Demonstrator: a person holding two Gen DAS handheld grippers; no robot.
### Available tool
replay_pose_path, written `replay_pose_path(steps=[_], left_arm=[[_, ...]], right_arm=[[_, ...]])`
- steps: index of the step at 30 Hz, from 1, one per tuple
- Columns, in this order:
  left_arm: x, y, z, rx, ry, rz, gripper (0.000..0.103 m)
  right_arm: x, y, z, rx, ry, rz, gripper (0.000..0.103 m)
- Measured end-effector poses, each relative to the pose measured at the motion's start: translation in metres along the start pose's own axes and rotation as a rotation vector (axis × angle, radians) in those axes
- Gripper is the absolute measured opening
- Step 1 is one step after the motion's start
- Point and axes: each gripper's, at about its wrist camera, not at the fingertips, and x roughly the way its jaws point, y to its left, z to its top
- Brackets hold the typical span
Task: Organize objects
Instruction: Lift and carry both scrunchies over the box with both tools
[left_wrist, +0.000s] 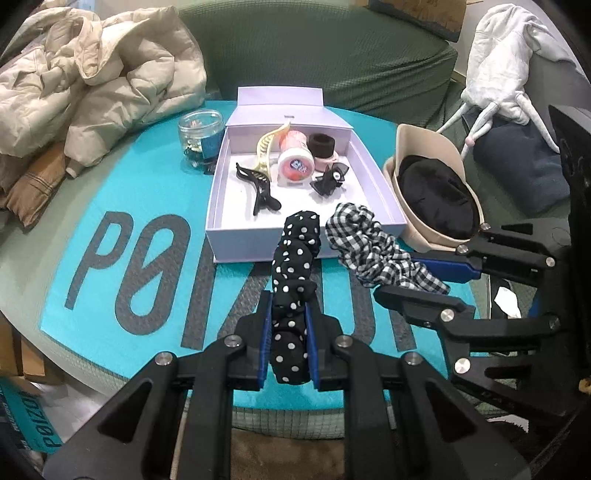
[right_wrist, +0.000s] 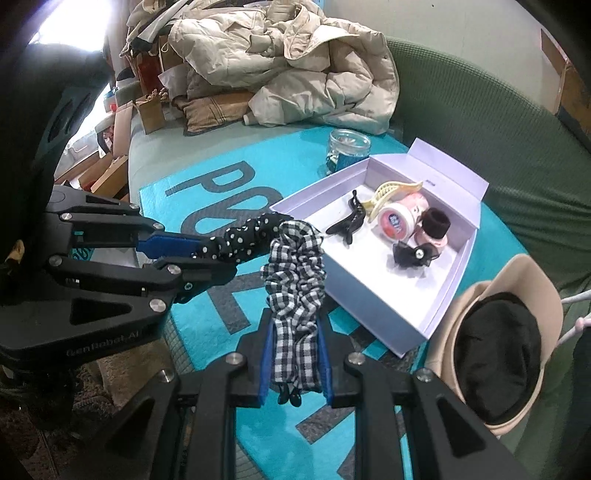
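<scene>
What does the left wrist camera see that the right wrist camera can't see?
Only the left wrist view shows the white hoodie and the dark blue cushion under it. Only the right wrist view shows the brown paper bag and the boxes past the mat. Both show the lilac box, the glass jar, the beige hat, the beige coat, and each tool holding a scrunchie.

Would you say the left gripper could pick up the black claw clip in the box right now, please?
Probably not yet. The left gripper is shut on the polka-dot scrunchie, so its fingers are occupied. The path to the black claw clip in the open box looks otherwise unobstructed.
</scene>
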Motion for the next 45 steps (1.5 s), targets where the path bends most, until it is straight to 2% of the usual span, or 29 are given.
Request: replay_pose_path(steps=[12,34,40,45], left_arm=[[0.012,-0.005,0.03,0.045,0.006,0.023,0.015],[0.074,-0.011,0.075,0.072,0.071,-0.003,0.015],[0.092,-0.008,0.085,0.045,0.098,-0.034,0.015],[0.104,-0.009,0.092,0.069,0.109,-0.025,0.015]], right_arm=[[0.005,-0.025,0.016,0.006,-0.019,-0.013,0.021],[0.043,-0.087,0.026,0.072,0.007,-0.046,0.021],[0.052,-0.101,0.029,0.103,0.008,-0.05,0.021],[0.061,-0.111,0.033,0.12,0.014,-0.052,0.021]])
